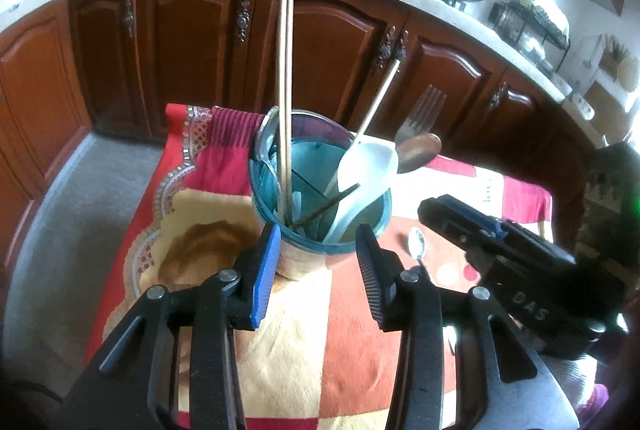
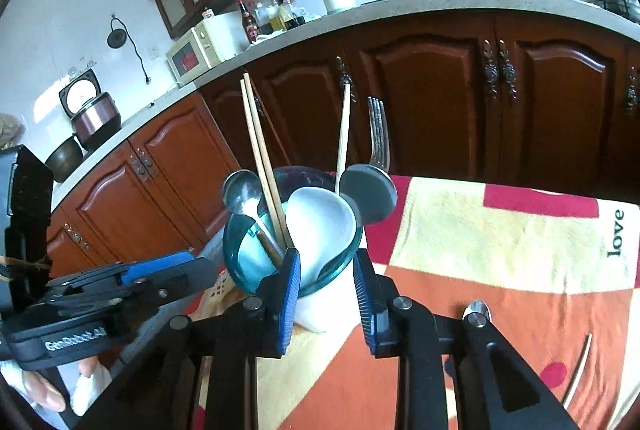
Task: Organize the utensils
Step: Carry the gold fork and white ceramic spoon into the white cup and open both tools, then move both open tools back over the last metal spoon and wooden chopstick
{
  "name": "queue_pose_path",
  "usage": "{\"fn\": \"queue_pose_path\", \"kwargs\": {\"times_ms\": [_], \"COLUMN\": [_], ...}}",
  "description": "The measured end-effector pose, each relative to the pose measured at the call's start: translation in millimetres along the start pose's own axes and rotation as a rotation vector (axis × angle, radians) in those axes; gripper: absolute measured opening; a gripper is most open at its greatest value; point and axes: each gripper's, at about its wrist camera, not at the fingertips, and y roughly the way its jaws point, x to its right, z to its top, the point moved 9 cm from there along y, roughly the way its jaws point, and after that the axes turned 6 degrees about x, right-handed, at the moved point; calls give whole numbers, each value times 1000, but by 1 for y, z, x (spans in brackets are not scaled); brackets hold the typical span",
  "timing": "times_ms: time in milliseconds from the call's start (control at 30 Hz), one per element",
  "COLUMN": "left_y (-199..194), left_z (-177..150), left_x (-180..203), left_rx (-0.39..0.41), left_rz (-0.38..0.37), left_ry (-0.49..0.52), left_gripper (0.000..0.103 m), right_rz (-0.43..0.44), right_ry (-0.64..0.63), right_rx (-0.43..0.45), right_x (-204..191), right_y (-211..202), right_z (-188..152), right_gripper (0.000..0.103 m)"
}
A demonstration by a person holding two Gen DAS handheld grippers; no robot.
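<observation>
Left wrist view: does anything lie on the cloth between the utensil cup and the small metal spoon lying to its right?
No. In the left wrist view, only bare patterned tablecloth separates the utensil cup from the small metal spoon.

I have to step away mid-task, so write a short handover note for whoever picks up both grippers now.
Left gripper: jaws open, nothing between them, just in front of the holder.
Right gripper: jaws open, empty, also at the holder.
Utensil holder, teal-rimmed, stands on the patterned cloth.
Done: chopsticks, white spoon, fork, brown spoon and metal spoon are in the holder.
Left: a small metal spoon and what looks like one chopstick lie on the cloth.
</observation>
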Motion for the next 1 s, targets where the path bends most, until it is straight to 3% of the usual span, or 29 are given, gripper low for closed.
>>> {"fn": "queue_pose_path", "kwargs": {"times_ms": [400,1000], "left_y": [-11,-7], "left_z": [-20,-52], "left_x": [45,108], "left_rx": [6,-31], "left_rz": [11,-21], "left_ry": [99,209], "left_gripper": [41,41], "right_rz": [-78,-244], "right_ry": [2,112], "right_rx": [16,6], "right_x": [14,89], "right_y": [-62,-130], "right_z": [-14,-55], "right_gripper": [34,38]}}
